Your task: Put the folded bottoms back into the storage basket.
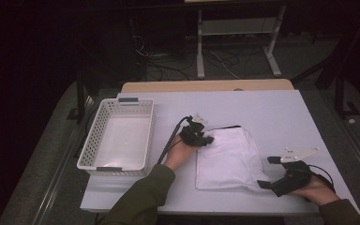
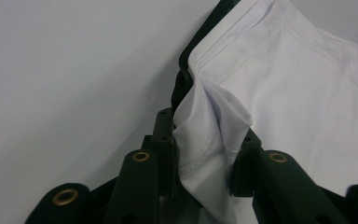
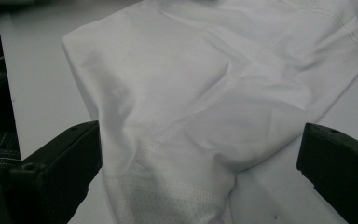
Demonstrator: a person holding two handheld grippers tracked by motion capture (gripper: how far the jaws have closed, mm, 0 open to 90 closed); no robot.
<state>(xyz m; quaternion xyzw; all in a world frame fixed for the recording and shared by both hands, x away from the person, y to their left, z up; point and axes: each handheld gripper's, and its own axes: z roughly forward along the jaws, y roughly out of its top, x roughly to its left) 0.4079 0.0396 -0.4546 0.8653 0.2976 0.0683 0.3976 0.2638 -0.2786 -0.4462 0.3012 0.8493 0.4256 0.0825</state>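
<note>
Between the jaws of the left tool [image 2: 200, 158] sits a bunched fold of the white garment [image 1: 227, 159], pinched at its upper left corner; the jaws are clamped together on that cloth, with a dark trim edge running up just beyond the pinch. From this tool, the rest of the garment spreads away ahead and to its right, lying flat on the bench [image 1: 262, 108].

The right tool [image 1: 273, 173] rests at the garment's lower right corner, the corner diagonally opposite the left tool's. Its jaws stand wide apart, and in the right gripper view the cloth [image 3: 214, 107] lies between and ahead of them, with a stitched hem closest to the tool and nothing yet pressing on it.

The garment's long axis runs from the near edge of the bench toward the far edge, so the two tools hold opposite ends of a diagonal across it. My reading is that the coming move depends on the right tool closing on the hem directly in front of it; it is the nearer one to that corner and needs little more than to shut.

A white basket [image 1: 101, 161] stands well off to the outer side of the left tool, apart from the cloth.
</note>
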